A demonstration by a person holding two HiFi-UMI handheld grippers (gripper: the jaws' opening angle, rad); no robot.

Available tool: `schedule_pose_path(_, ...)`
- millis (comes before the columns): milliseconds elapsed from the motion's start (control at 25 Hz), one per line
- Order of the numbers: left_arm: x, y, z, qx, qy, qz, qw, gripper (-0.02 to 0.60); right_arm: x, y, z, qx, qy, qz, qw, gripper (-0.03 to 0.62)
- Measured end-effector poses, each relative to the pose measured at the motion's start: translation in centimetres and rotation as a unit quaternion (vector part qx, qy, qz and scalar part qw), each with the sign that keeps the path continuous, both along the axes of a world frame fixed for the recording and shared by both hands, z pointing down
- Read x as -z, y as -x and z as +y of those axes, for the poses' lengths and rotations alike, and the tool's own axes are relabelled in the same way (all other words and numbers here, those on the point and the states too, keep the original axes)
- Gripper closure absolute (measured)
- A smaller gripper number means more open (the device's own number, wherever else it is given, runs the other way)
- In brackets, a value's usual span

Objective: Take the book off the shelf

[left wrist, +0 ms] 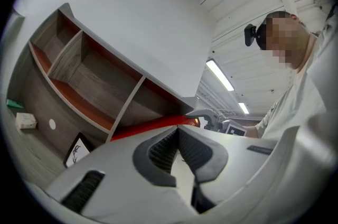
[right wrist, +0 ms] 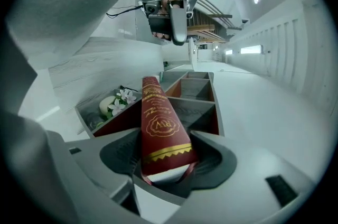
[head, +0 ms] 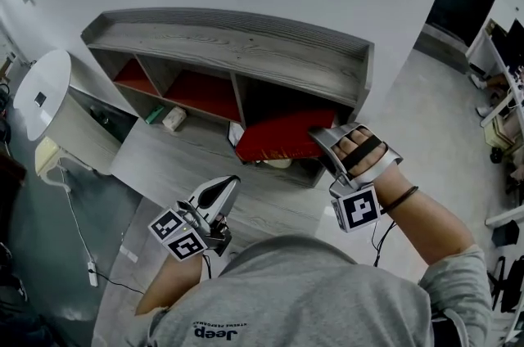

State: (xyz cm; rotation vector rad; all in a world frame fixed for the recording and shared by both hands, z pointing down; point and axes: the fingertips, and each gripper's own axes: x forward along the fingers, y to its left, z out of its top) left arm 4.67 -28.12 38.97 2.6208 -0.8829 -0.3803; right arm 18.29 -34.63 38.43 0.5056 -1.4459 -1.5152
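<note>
GRIP: your right gripper (right wrist: pixel 163 153) fingers (right wrist: pixel 217 157) clamp the red book (right wrist: pixel 158 128) by its near end | BOOK: partly out of the shelf (head: pixel 246 51), right bay, long axis running from your fingers back into that bay | LEFT: your left gripper (left wrist: pixel 178 134) is closed, empty, farther from the shelf

Book (head: pixel 278 137): near end hidden under the right gripper (head: pixel 321 139); bottom edge sunk between the pads in the right gripper view.
Shelf (head: pixel 246 51): right compartment too dark to read behind the book.
Framed picture (left wrist: pixel 78 150): lower part covered by the left gripper (left wrist: pixel 178 130).
Pale lump (head: pixel 173 119) before the shelf: too small to name.
Furniture (head: pixel 501 83): cut by the right edge.
</note>
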Motion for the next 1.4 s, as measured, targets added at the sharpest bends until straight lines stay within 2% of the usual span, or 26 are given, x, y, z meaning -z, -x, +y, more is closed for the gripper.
schedule_pose_path(320, 1.8, 2.1, 2.6, 0.036, -0.024, 0.004, 0.9991, 0.569, 0.6, 1.1, 4.5, 0.033, 0.021, -0.002, 0.999, 0.309)
schedule_pose_path(520, 2.7, 3.9, 4.3, 0.061, -0.032, 0.011, 0.9976, 0.569, 2.3, 2.5, 8.2, 0.063, 0.046, -0.045, 0.996, 0.315)
schedule_pose_path(880, 5.4, 6.9, 6.5, 0.092, -0.063, 0.017, 0.9936, 0.569, 6.5, 6.8, 10.5, 0.115, 0.023, -0.097, 0.988, 0.316)
schedule_pose_path(1200, 6.9, 13.3, 9.3, 0.174, -0.082, 0.017, 0.9812, 0.569, 7.9, 13.7, 9.3, 0.160, 0.027, -0.130, 0.978, 0.316)
schedule_pose_path(1400, 6.5, 18.1, 11.6, 0.245, -0.079, 0.005, 0.9662, 0.569, 8.6, 19.2, 8.9, 0.195, 0.034, -0.140, 0.970, 0.316)
